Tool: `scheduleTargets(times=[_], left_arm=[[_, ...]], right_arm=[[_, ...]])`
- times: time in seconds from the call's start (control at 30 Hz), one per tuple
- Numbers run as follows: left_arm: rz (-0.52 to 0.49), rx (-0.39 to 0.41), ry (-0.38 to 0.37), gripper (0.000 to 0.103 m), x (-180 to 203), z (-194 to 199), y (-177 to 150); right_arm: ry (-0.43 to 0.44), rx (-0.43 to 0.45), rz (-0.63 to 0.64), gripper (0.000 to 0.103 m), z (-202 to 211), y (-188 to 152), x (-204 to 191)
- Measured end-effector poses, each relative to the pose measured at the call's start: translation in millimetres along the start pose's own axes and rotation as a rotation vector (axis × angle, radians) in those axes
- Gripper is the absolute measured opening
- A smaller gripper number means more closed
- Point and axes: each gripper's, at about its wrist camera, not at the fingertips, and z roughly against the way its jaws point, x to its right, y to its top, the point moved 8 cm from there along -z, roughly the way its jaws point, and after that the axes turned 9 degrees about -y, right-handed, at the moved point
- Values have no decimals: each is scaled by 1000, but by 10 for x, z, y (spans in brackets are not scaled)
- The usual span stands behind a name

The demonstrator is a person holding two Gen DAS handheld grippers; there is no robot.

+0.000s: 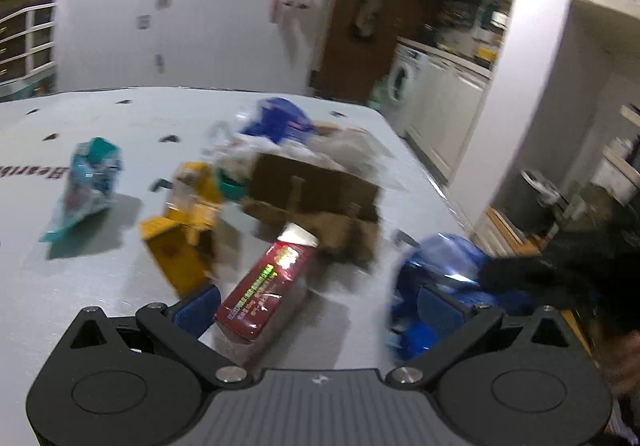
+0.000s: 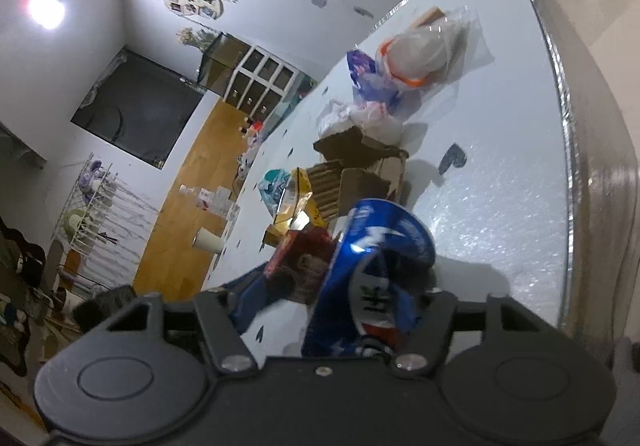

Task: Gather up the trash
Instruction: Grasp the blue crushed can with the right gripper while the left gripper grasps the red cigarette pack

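Left wrist view, left tongs (image 1: pixel 316 310) spread apart by red box (image 1: pixel 266 288), right tongs (image 2: pixel 332 302) clamping blue wrapper (image 2: pixel 376 266).

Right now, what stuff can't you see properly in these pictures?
- Red box, left wrist view: motion blur smears its print, unreadable.
- Blue wrapper, right wrist view: it fills the right gripper and hides the fingertips, so whether it is pinched is unclear.
- Cardboard box, left wrist view: its contents are blurred.
- Plastic bag, right wrist view: too far and cloudy to tell what is inside.
- Left gripper: open, nothing between its fingers.
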Motion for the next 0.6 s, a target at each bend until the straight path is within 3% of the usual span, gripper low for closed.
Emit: scheduleTargets(times=[0.13, 0.23, 0.4, 0.6], left_arm=[[-24, -39, 11, 102, 116, -8, -55], [-48, -65, 19, 102, 162, -6, -67], [-118, -119, 86, 95, 213, -31, -5], [-303, -297, 192, 88, 386, -263, -130]], right_arm=[[-36, -53, -28, 56, -127, -17, 11], [-86, -93, -24, 42, -183, -61, 61], [-87, -92, 42, 42, -67, -99, 51], [-112, -69, 132, 41, 106, -137, 19]])
